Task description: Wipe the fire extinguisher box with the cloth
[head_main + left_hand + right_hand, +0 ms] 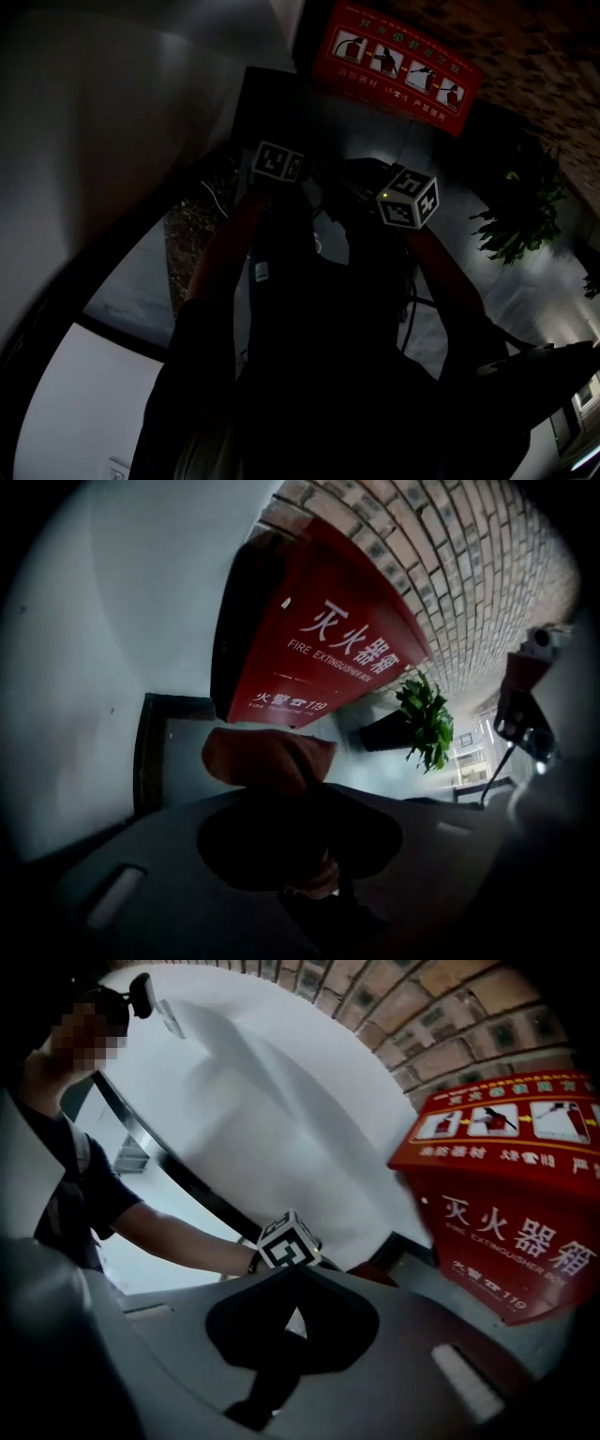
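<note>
Left gripper view: the left gripper [286, 797] shows as a dark outline, its jaws closed on a rust-red cloth [267, 757] that bunches out beyond the tips. The red box [319, 649] stands just past the cloth, against a pale wall and below a brick wall [469, 564], with white lettering on its front. Cloth and box appear to be apart, though the wide lens makes the gap hard to judge. A green plant [427, 719] sits on the far side of the box. Right gripper view: the right gripper [292, 1283] is also a dark outline, its jaws drawn together at the tips with nothing caught between them. The box fills the right edge of this view, well apart from these jaws. Left of the box, the left gripper's marker cube and the person's arm [159, 1227] point toward it. Head view: very dim. The top of the box, with its row of picture instructions, lies at the upper edge. Both grippers are held out in front of it, the left one below the box's left end and the right one below its middle. Task progress, as a judgement: the cloth is in hand and near the box, but no contact shows. Wiping looks not yet begun, and every face of the box is left to do.
</note>
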Demonstrator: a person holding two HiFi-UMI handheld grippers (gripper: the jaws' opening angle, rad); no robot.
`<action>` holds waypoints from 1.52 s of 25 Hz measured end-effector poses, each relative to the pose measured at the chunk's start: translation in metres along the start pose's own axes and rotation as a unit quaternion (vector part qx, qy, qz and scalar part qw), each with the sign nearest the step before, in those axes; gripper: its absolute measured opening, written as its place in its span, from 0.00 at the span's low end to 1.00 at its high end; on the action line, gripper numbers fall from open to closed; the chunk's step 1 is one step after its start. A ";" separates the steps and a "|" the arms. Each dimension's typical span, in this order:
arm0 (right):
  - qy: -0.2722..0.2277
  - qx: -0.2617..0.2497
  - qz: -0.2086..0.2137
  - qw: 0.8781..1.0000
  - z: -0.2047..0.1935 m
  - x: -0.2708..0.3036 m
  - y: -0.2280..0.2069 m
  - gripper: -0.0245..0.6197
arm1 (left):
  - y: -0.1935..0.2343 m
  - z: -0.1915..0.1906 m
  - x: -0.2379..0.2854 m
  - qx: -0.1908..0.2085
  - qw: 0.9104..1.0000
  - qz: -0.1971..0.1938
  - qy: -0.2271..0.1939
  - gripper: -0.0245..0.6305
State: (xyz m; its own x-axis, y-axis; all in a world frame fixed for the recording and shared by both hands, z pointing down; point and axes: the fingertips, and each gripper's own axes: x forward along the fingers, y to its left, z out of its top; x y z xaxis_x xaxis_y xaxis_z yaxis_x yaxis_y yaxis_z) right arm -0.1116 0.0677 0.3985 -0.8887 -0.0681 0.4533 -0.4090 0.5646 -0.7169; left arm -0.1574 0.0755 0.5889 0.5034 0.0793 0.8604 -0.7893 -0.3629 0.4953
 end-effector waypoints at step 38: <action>0.113 -0.131 0.032 0.984 -0.174 0.128 -0.250 0.04 | 0.183 0.133 0.318 0.001 0.989 0.110 -0.096 0.20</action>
State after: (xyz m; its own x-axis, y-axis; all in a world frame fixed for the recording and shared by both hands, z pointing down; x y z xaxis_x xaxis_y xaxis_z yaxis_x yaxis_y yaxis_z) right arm -0.0873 0.0611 0.7276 -0.8295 0.1422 0.5401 -0.2603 0.7571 -0.5992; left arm -0.0952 -0.0890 0.9375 0.3768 -0.1793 0.9088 -0.8866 -0.3541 0.2977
